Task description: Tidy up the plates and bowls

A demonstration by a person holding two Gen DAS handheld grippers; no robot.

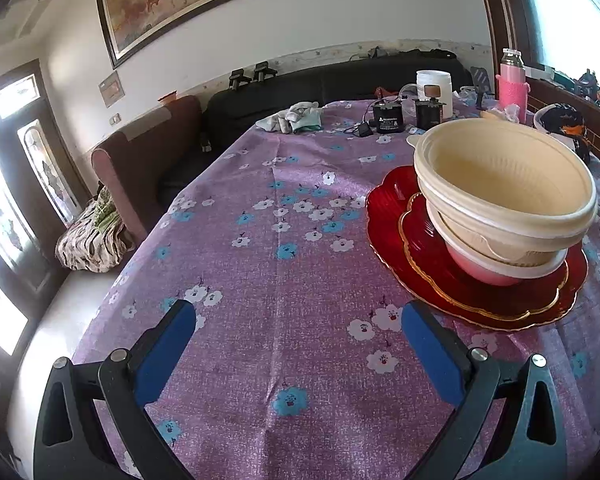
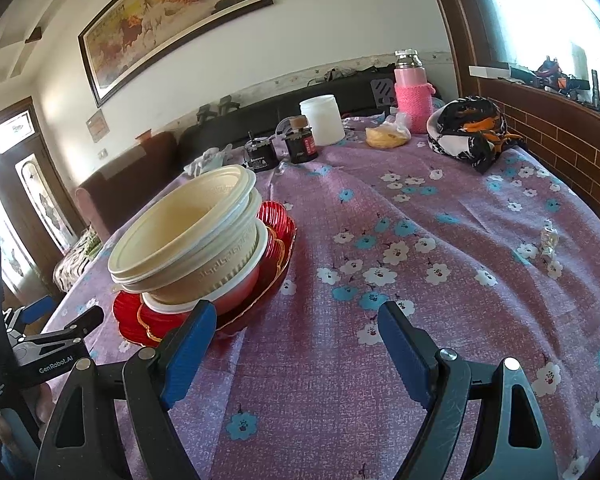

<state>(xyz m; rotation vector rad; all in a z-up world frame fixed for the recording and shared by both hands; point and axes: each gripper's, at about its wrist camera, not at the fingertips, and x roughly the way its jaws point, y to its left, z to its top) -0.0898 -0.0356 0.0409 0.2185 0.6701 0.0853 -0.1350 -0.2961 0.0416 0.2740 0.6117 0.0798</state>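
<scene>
Stack of cream bowls (image 1: 504, 184) sits nested atop a pink bowl (image 1: 480, 270), all resting on two red plates (image 1: 388, 216) — the smaller, gold-rimmed one lying on the larger. The stack stands on the purple floral tablecloth (image 1: 284, 240). Left gripper (image 1: 298, 344) — jaws spread apart, empty, just left of the plates. Right gripper (image 2: 296, 344) likewise spread and empty, to the stack's right. A pink bottle (image 2: 412, 92) and white jar (image 2: 322, 120) stand at the far edge.

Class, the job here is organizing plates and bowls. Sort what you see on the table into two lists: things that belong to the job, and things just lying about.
Belongs to the job:
cream bowls
pink bowl
red plates

Just lying about:
pink flask
white jar
dark canisters
patterned cloth
</scene>
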